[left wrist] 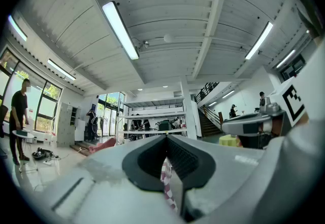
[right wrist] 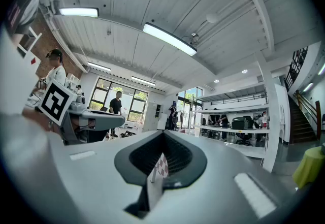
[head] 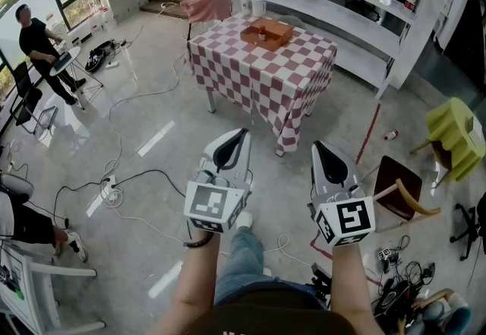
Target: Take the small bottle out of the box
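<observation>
The small bottle (head: 262, 35) looks to me like the pale speck standing inside the box (head: 267, 33). From the head view it is too small for me to be sure. The brown box sits open-topped on the table (head: 228, 71), towards the table's far side, on the red-and-white checked cloth (head: 292, 94) that hangs down over the table's edges. Two pale containers (head: 251, 4) stand at the table's far edge, beyond the box.

Both of my grippers are well short of the table, out over the bare floor on its near side, side by side and pointing towards it. The left gripper (head: 241, 133) has its jaws brought together with nothing between them. In its own view only a sliver of the checked cloth shows past the pads. The right gripper (head: 318, 146) is likewise clenched and empty, its pads meeting at the tip.

Behind the table a pink chair (head: 213, 1) is drawn up, and long white shelving (head: 342, 18) runs past the table's far right. To the right of the table stand a dark red chair (head: 399, 185) and a yellow chair (head: 456, 132). Far to the table's left a person in black (head: 38, 45) leans over a small stand, and cables (head: 114, 189) trail over the floor on that side.
</observation>
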{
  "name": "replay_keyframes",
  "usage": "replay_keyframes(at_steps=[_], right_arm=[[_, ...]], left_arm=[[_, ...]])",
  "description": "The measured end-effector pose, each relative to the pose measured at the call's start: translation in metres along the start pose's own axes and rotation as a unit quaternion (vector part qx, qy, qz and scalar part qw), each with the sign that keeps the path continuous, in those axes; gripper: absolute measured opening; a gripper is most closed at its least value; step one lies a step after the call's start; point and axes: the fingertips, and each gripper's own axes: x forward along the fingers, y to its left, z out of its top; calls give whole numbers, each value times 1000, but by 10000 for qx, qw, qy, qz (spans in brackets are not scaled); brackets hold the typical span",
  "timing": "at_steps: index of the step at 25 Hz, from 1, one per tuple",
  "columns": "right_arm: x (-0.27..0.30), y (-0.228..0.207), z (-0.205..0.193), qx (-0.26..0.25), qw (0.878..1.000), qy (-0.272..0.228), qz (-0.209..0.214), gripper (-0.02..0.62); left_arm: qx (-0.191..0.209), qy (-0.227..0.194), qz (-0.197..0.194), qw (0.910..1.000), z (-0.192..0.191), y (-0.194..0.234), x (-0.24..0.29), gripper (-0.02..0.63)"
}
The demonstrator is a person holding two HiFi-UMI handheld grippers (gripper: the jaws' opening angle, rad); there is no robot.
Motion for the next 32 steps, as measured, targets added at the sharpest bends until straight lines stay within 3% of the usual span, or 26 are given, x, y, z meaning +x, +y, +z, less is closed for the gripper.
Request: replay_keyframes(at_steps=[11, 24, 32], right_arm=[[113, -30, -22, 167, 9998, 42, -61, 0], [285, -73, -24, 68, 9998, -20, -207, 2], [347, -90, -40, 297, 9994, 77, -163, 2]], left_arm=[[-72, 49, 48, 10000, -22, 83, 84, -8], [-5, -8, -177, 9998, -34, 205, 216, -8], [-14, 120, -212, 9997, -47, 245, 261, -8]])
